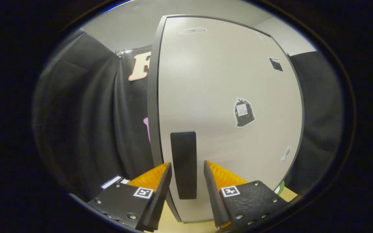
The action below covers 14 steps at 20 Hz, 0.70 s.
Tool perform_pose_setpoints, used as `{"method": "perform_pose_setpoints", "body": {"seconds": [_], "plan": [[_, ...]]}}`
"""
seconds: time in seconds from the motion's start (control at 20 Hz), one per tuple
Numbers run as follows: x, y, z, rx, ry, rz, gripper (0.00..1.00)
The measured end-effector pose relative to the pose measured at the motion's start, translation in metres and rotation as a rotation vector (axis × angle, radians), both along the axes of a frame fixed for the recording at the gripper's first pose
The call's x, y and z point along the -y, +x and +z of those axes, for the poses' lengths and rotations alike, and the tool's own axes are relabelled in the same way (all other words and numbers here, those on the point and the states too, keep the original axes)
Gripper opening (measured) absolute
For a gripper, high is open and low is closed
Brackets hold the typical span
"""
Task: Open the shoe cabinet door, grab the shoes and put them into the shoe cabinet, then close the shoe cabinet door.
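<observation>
A tall, pale shoe cabinet door (225,106) stands directly ahead of the gripper (188,176) and looks closed: its flat front faces the camera, with a dark edge down its left side and no gap showing into the cabinet. Low on the door, near that left edge, is a dark upright handle (183,164).

The jaws are spread, one finger on each side of the handle, with the handle sitting between them. Neither finger appears to press on it; a slim band of pale door shows on both sides.

Several small stickers dot the door, the largest a dark bag-shaped sticker (244,112) to the right of the handle and higher up. Black cloth (89,129) hangs behind the cabinet on both sides. A strip of light wooden bench (288,194) shows by the door's foot at the right.

Judging from this, the task is at its very start. The door has yet to be opened, and the shoes have yet to be picked up, placed inside and shut in.
</observation>
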<state>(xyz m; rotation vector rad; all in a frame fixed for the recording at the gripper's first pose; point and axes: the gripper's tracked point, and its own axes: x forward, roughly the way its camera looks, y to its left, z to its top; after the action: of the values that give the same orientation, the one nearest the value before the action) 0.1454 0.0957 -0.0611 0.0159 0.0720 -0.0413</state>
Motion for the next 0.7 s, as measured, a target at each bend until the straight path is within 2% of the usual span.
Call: {"method": "perform_pose_setpoints", "body": {"seconds": [0.1, 0.3, 0.35, 0.4, 0.6, 0.65, 0.7], "plan": [[0.001, 0.001, 0.0, 0.007, -0.003, -0.006, 0.38], [0.0, 0.003, -0.011, -0.051, -0.007, -0.012, 0.38], [0.001, 0.009, -0.01, -0.024, -0.007, -0.02, 0.38], [0.0, 0.005, -0.012, -0.034, -0.011, -0.02, 0.31], [0.0, 0.009, -0.013, -0.027, -0.006, -0.017, 0.31], [0.0, 0.007, -0.012, -0.027, -0.007, -0.014, 0.22], [0.0, 0.007, -0.011, -0.025, -0.009, -0.012, 0.22]]}}
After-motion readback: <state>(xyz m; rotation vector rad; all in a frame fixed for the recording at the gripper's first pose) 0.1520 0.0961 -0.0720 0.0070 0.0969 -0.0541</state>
